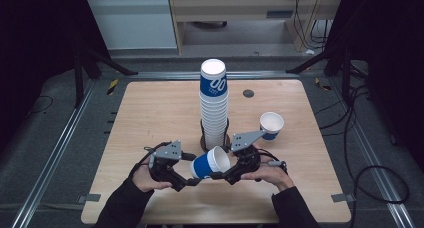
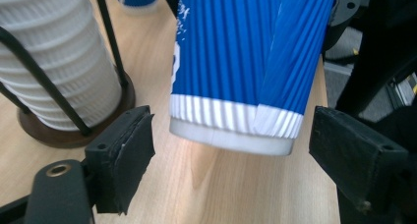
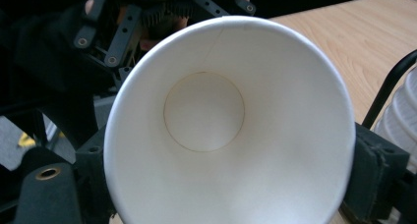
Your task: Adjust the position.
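Note:
A blue ribbed paper cup [image 1: 209,163] lies on its side in the air between the two grippers, low over the table's front. My right gripper [image 1: 220,175] is shut on its rim end; in the right gripper view the white inside of the cup [image 3: 221,135] faces the camera, and the right gripper [image 3: 228,184] has a jaw pressed against each side. My left gripper [image 1: 192,180] is open. In the left gripper view the cup's base [image 2: 236,135] hangs between the wide-set jaws of the left gripper [image 2: 238,157], touching neither pad.
A tall stack of cups [image 1: 214,105] stands in a black wire holder on a round brown base [image 1: 204,140] at the table's middle, just behind the grippers. One single cup [image 1: 271,124] stands upright to the right. The wooden table [image 1: 150,113] ends just behind the hands.

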### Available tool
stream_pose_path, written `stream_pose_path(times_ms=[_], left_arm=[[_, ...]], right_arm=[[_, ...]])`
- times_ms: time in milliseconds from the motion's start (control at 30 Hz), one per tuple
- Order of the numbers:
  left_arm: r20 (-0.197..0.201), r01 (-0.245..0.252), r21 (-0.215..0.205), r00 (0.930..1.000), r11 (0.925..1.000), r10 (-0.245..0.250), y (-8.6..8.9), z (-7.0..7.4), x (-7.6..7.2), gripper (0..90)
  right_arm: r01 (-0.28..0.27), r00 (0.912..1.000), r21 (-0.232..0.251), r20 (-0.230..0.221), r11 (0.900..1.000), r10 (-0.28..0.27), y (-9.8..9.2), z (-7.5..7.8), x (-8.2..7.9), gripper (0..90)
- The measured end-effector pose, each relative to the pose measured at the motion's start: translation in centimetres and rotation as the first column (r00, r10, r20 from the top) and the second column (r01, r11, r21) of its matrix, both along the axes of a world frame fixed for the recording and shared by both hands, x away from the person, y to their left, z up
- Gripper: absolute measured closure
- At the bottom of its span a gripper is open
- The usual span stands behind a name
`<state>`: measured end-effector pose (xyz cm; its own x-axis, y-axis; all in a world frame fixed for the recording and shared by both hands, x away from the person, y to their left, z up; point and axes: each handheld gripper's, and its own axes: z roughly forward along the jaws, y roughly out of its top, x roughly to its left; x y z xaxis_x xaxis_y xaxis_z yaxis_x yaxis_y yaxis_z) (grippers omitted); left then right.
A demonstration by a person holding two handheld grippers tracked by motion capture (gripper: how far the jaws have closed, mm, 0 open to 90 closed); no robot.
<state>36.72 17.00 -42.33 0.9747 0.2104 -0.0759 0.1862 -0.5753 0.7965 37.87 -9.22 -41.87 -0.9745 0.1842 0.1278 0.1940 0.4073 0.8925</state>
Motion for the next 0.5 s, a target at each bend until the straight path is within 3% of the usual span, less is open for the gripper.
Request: stream_pose_path(times_ms=[133, 267, 500], left_arm=[[-0.012, 0.023, 0.039, 0.9997, 0.999, -0.023, -0.7, -0.5, -0.2, 16.8], [-0.017, 0.042, 0.097, 0.999, 0.9944, -0.041, -1.3, -1.0, -0.2, 18.1], [-0.024, 0.072, 0.114, 0.9973, 0.9909, -0.069, -1.7, -1.3, -0.4, 26.6]], right_arm=[[-0.012, 0.9999, -0.053, 0.009, 0.999, 0.012, 0.7, -0.4, -0.2, 15.2], [-0.042, 0.9991, -0.065, 0.001, 0.997, 0.043, 1.3, -0.6, -0.4, 15.2], [-0.069, 0.9976, -0.092, 0.004, 0.993, 0.07, 1.9, -0.9, -0.7, 15.1]])
